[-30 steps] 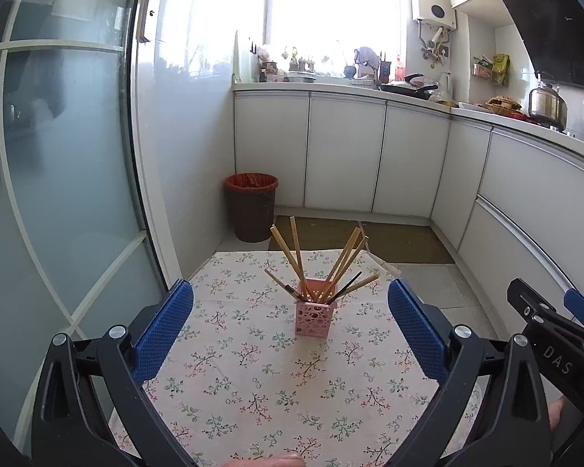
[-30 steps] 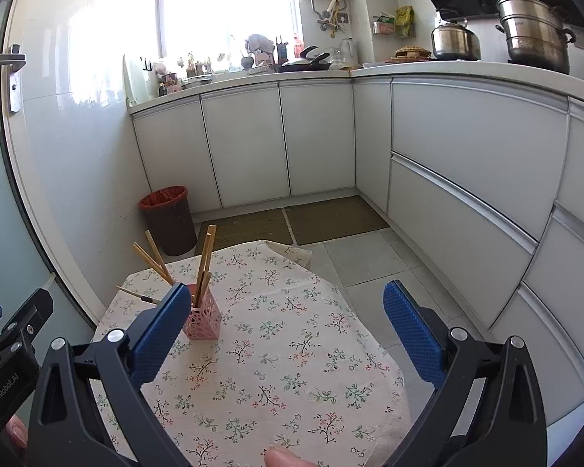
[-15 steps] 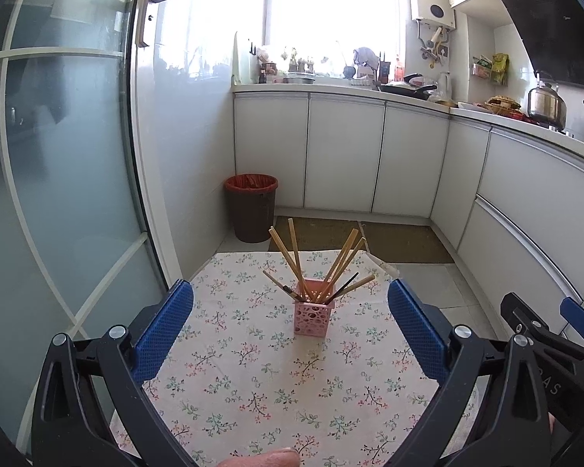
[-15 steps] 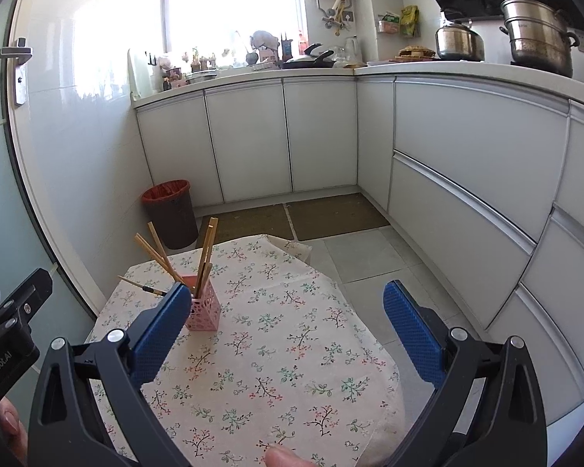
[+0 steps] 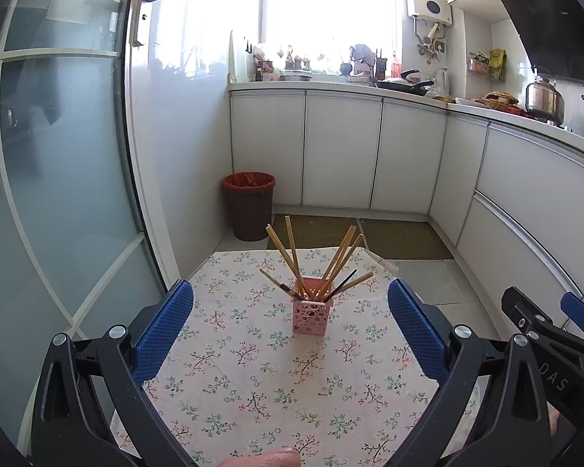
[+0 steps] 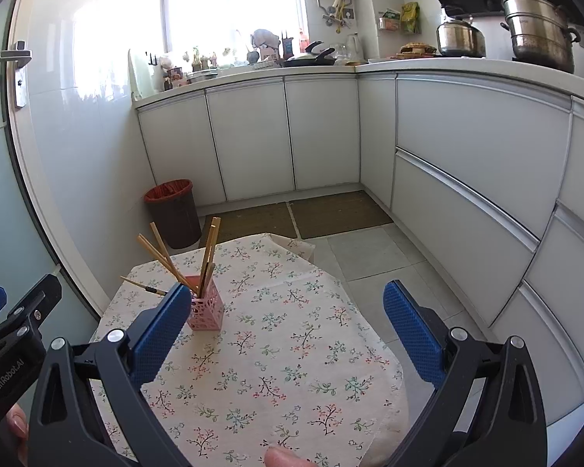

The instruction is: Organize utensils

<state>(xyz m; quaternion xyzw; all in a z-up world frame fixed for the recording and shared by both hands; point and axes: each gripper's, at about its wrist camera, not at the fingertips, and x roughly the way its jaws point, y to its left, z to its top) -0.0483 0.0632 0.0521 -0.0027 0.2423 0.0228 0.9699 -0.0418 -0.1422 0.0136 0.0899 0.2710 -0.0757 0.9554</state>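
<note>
On floral tablecloth [image 5: 253, 369], pink holder [image 5: 310, 316] of chopsticks [image 5: 333, 262], ahead of both released tongs [image 5: 291, 311].

At twelve o'clock I note a sunlit window [image 5: 323, 11] above white cabinets [image 5: 342, 151]; brown bin [image 5: 249, 206] at eleven.

The right tongs [image 6: 286, 334] hang wide apart and empty above the floral-clothed surface [image 6: 292, 369]. Partly behind their left blue pad [image 6: 157, 336], a pink holder [image 6: 206, 309] stands upright with wooden chopsticks [image 6: 210, 249] fanning out. The left tongs [image 6: 15, 319] show at the left edge, a red-lined bin [image 6: 173, 214] on the floor beyond.
</note>
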